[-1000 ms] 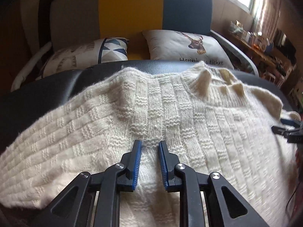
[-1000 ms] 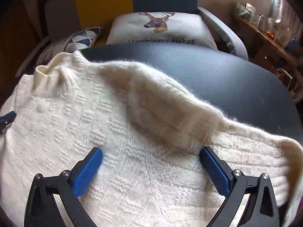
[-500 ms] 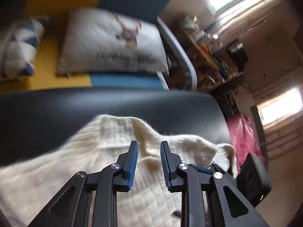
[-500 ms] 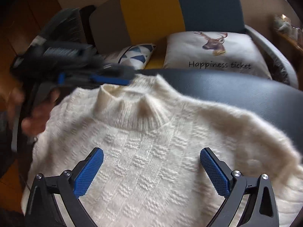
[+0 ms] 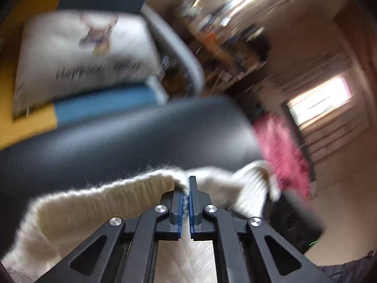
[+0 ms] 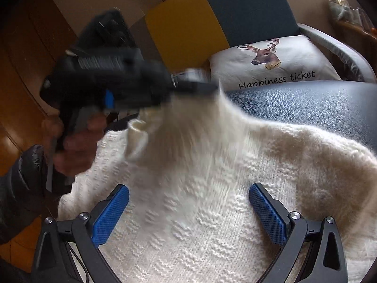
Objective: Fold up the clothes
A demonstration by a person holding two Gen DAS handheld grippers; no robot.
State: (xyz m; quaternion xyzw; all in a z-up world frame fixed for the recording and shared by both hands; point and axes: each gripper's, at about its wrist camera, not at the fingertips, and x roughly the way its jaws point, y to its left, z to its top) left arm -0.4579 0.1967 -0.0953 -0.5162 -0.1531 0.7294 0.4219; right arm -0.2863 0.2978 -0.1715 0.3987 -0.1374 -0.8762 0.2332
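Since half a second ago: left gripper (image 5: 189, 202) now clamped on a pinch of sweater (image 6: 212, 188) edge, lifted and carried across the body. Keep grip firm; lay sleeve flat, straight, unbunched. Right gripper (image 6: 188, 212) spread wide, low over sweater front. Sweater spread on black seat (image 6: 318, 99).

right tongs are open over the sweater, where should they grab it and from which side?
Probably the far right shoulder edge of the sweater, coming in from its right side: there the knit ends against the bare black seat, giving a free edge to pinch. The left tongs already hold the other raised edge.
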